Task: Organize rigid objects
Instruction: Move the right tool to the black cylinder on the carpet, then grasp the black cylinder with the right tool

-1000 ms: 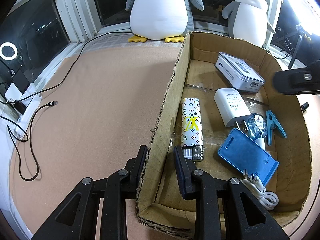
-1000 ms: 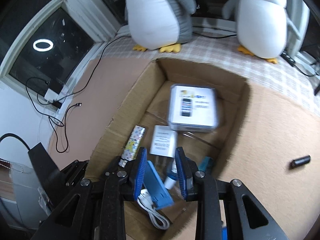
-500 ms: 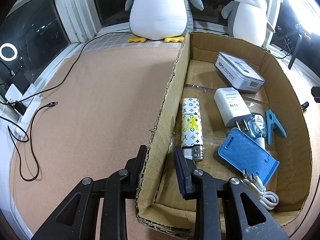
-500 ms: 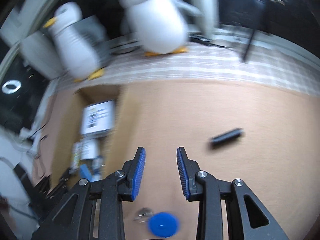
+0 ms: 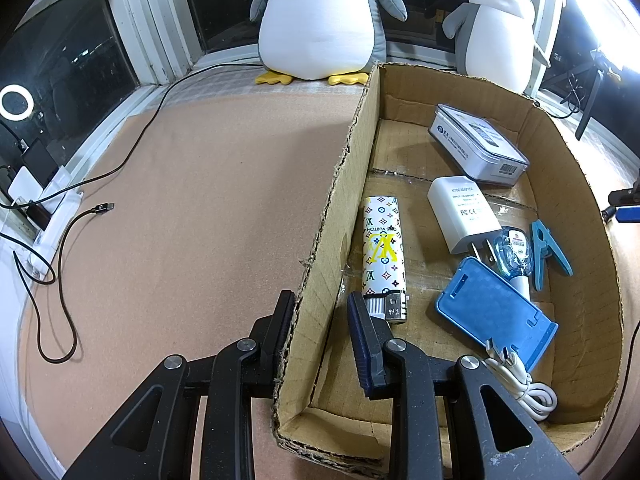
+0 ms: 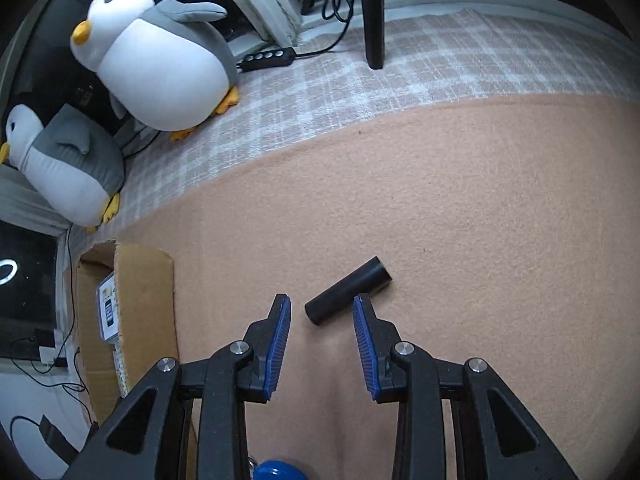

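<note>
A tan felt mat (image 5: pixel 208 184) covers the counter below dark windows, with two plush penguins (image 5: pixel 320 20) sitting at the back edge. At far left a black cable (image 5: pixel 60 264) loops across the mat. The left tongs (image 5: pixel 318 322) straddle the near left wall of a cardboard box (image 5: pixel 340 200), one finger outside and one inside, with a gap showing at the inner finger; whether they pinch the wall I cannot tell. Inside the box, from left to right, lie a patterned lighter (image 5: pixel 384 256), a white charger (image 5: pixel 464 212), a blue phone stand (image 5: pixel 492 316), a white boxed item (image 5: pixel 476 144) and a blue clip (image 5: pixel 546 248), with a coiled white cable (image 5: pixel 524 384) in the near corner. In the right wrist view, the right tongs (image 6: pixel 322 326) are spread wide and empty over the mat, well right of the box. A black cylinder (image 6: pixel 348 290) lies slantwise on the mat just beyond the fingertips, its near end between them.
</note>
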### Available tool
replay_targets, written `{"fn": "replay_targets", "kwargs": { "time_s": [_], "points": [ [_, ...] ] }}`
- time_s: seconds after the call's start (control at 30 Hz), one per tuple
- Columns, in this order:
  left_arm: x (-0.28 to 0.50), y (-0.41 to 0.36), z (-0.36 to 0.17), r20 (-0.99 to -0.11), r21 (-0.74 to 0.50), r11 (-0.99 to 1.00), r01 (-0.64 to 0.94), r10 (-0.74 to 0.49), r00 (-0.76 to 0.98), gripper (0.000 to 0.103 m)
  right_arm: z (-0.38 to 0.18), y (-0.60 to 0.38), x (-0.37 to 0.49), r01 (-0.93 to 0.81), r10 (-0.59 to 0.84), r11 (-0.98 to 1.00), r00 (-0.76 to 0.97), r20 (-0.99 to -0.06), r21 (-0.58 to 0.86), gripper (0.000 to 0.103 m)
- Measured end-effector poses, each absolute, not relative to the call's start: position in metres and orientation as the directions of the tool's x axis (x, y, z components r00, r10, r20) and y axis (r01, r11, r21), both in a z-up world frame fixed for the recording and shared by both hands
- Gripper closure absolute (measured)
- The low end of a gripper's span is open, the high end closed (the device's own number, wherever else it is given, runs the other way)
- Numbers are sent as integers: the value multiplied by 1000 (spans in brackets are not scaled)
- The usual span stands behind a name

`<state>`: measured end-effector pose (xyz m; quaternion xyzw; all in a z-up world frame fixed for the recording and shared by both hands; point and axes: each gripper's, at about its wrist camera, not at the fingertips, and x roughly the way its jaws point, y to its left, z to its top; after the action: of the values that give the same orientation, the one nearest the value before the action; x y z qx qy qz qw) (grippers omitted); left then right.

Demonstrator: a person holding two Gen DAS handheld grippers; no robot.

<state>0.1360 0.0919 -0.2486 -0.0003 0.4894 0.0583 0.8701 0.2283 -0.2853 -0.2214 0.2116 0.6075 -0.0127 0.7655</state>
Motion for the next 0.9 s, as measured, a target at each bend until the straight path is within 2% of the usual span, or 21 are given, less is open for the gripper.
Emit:
{"fn": "replay_targets", "kwargs": {
  "time_s": [0.5, 0.8, 0.9],
  "points": [
    [137, 92, -249, -851, 55, 993, -101, 100, 515, 74, -235, -290, 246, 347, 205, 896, 230, -951, 277, 73],
    [140, 91, -248, -852, 54, 993, -101, 98, 515, 74, -234, -268, 255, 217, 116, 963, 191, -975, 157, 74],
    [140, 92, -248, -852, 54, 993, -101, 99, 515, 74, -235, -264, 257, 184, 95, 974, 187, -978, 130, 79]
  ]
}}
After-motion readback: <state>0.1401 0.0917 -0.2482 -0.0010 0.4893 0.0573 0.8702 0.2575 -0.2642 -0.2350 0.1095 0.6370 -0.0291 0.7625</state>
